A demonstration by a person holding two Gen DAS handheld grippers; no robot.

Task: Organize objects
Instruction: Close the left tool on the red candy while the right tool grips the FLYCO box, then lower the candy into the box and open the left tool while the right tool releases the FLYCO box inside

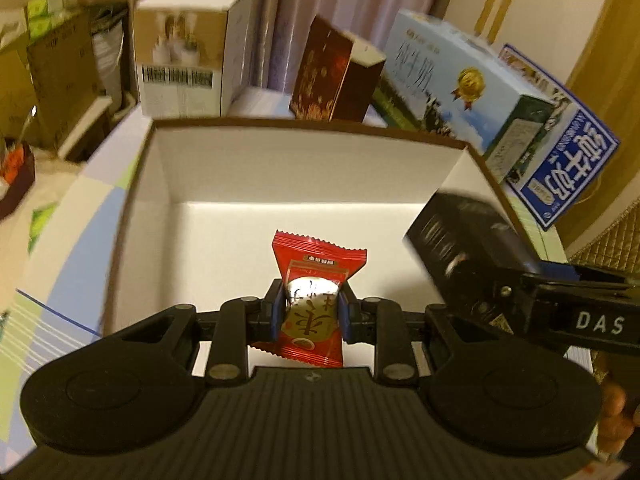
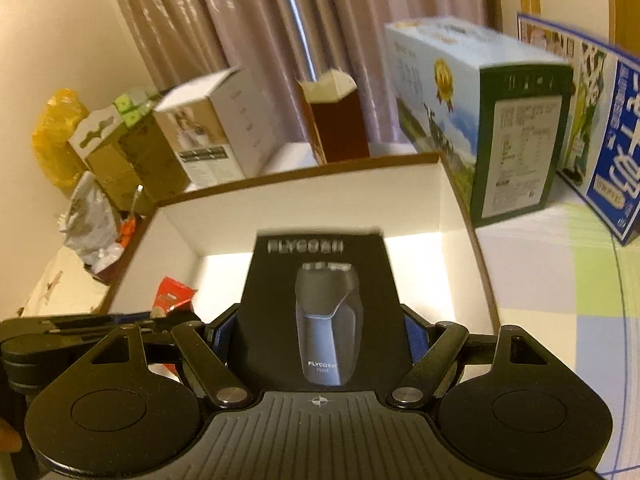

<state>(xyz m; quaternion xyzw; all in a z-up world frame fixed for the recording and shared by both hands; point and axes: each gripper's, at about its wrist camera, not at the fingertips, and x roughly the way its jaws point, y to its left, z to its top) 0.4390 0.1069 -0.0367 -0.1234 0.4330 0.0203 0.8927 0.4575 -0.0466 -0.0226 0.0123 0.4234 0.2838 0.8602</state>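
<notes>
Two jaws clamped over open box point(image 1: 304, 160) | left: red packet point(image 1: 316, 300) | right: shaver carton point(image 2: 320, 312)

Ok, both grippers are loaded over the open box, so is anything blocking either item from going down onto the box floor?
Nothing visible. The left gripper holds the red candy packet and the right gripper holds the black shaver box, both above the open white box. The floor that shows below them is bare white, though each item hides the spot right under it.
</notes>
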